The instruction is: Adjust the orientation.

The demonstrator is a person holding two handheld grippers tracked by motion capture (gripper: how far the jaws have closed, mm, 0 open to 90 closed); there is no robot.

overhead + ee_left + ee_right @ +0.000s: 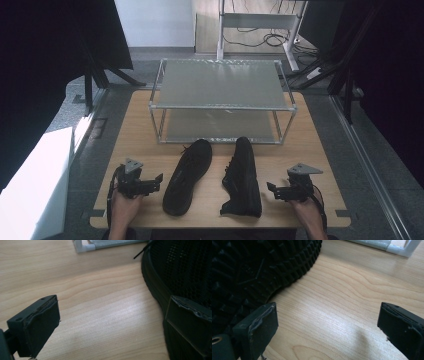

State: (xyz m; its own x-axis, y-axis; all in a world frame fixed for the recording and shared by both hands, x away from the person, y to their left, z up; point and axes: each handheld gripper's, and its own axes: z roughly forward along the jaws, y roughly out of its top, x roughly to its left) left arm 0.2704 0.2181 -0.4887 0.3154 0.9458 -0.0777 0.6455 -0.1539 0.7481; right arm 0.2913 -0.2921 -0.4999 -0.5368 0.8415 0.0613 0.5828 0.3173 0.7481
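Two black shoes lie on the wooden table [140, 135]. The left shoe [188, 175] rests upright, toe toward the rack. On its side lies the right shoe [243, 177], its ridged sole [254, 267] facing my right gripper. My left gripper [150, 182] is open just left of the left shoe, whose mesh side [182, 272] fills the right of the left gripper view. My right gripper [275, 191] is open just right of the right shoe. Nothing sits between either pair of jaws [110, 327] [327, 330].
A two-tier rack [220, 85] with white pipe frame and grey shelves stands at the table's far half, its foot [83, 246] near the left shoe's toe. A white desk frame [257, 22] and cables lie on the floor beyond. The table's front edge runs under my hands.
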